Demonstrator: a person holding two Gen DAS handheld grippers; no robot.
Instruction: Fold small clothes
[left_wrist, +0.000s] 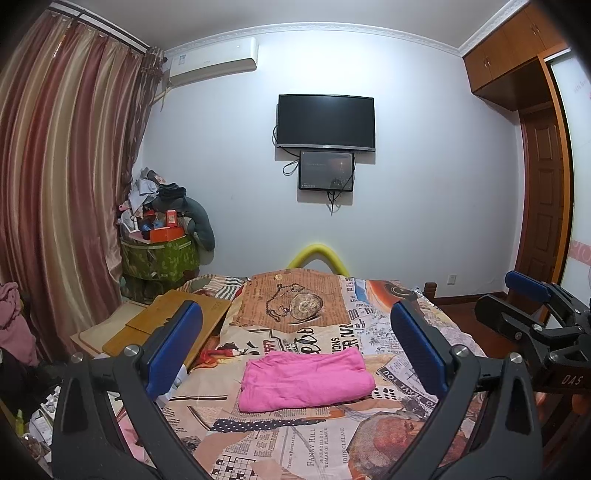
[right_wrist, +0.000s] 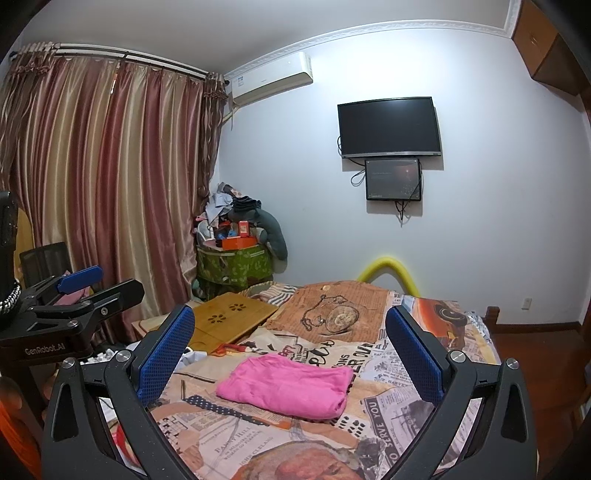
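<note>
A pink cloth (left_wrist: 304, 380) lies folded in a flat rectangle on the bed's newspaper-print cover (left_wrist: 295, 443). It also shows in the right wrist view (right_wrist: 286, 384). My left gripper (left_wrist: 295, 347) is open and empty, held above and short of the cloth. My right gripper (right_wrist: 290, 350) is open and empty too, held above the cloth. In the left wrist view the right gripper (left_wrist: 532, 306) shows at the right edge. In the right wrist view the left gripper (right_wrist: 92, 284) shows at the left edge.
A bamboo lap tray (left_wrist: 166, 325) lies at the bed's left side. A green bin piled with clutter (left_wrist: 160, 254) stands in the corner by the striped curtains (left_wrist: 66, 166). Two screens (left_wrist: 325, 122) hang on the far wall. A yellow foam tube (left_wrist: 319, 254) arcs behind the bed.
</note>
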